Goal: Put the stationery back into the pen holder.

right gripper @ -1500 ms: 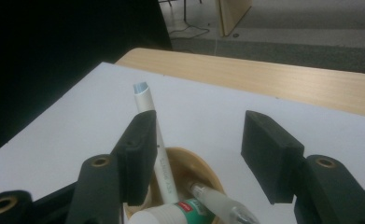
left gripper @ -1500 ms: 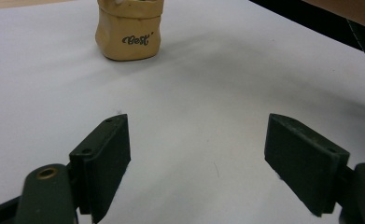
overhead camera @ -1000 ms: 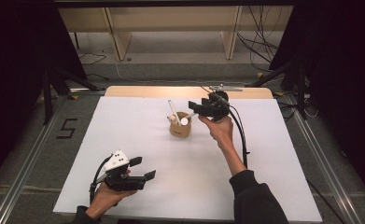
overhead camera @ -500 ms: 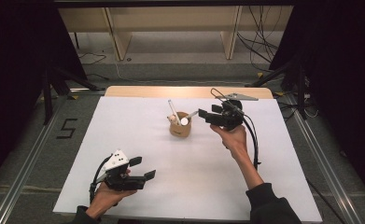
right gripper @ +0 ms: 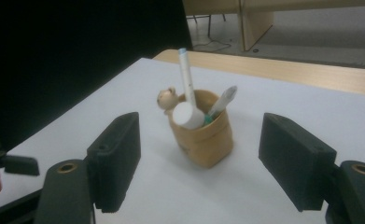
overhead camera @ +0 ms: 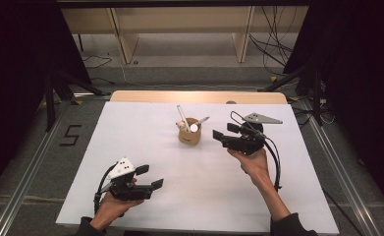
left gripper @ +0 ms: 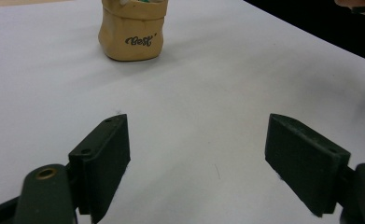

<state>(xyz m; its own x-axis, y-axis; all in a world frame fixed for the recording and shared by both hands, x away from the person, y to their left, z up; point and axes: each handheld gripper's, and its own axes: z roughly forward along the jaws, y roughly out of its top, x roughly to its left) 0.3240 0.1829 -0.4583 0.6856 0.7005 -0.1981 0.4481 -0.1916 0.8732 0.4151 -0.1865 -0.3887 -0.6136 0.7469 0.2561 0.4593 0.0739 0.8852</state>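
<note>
Pens (right gripper: 186,79) are seen standing loaded in the tan holder cup (overhead camera: 188,134). Right gripper (overhead camera: 221,137) is held spread just beside it; left gripper (overhead camera: 150,177) is spread, well apart. Little is judged left.

Pens (overhead camera: 182,117) stand in the cup (overhead camera: 189,136), mid-table (overhead camera: 130,128), left of the right gripper (overhead camera: 220,137).

Holder (left gripper: 132,29) top cut off by frame edge; contents hidden.

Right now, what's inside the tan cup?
The tan cup holds a tall white pen, a white round-ended tool and a grey-white pen; their lower ends are hidden by its wall.
</note>
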